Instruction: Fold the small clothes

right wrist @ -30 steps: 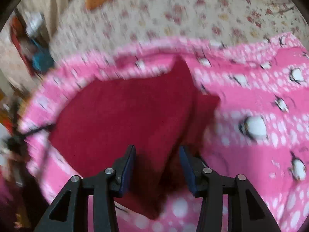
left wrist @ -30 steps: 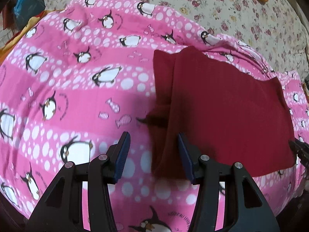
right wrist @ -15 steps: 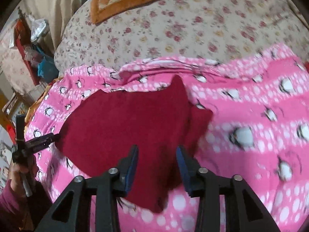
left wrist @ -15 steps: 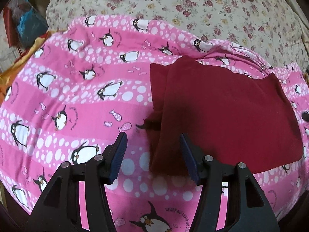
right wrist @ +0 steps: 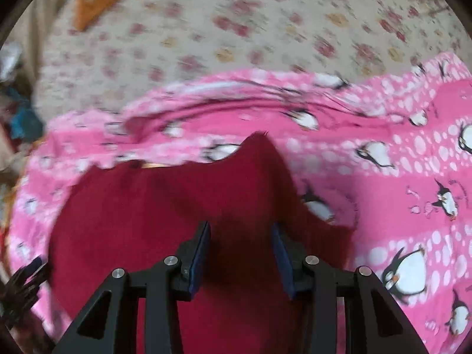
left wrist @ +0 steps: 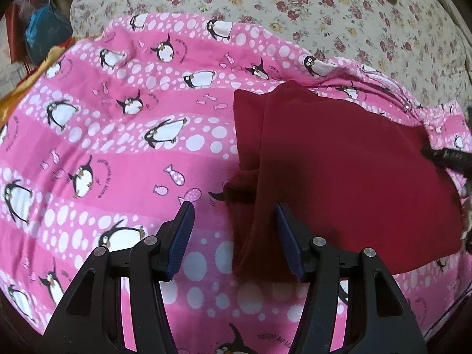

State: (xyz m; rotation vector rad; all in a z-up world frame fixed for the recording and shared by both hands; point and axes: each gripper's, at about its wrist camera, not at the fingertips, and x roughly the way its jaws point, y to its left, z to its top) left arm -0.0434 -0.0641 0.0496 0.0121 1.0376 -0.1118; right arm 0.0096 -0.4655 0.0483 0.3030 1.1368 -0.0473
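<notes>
Dark red garment [left wrist: 348,177] flat on pink penguin blanket [left wrist: 118,135], itself spread over floral bedcover [left wrist: 324,8]; soft level surface, likely chosen to keep folds square. One side strip already turned in along garment's edge nearest left gripper [left wrist: 234,219].

Left gripper: jaws apart, nothing clamped, angled steeply down, poised over that folded edge, one pad above cloth, other above blanket.

Right gripper [right wrist: 240,243]: jaws parted, empty, pitched down over garment's middle. View blurred. Contact with cloth: cannot tell.
</notes>
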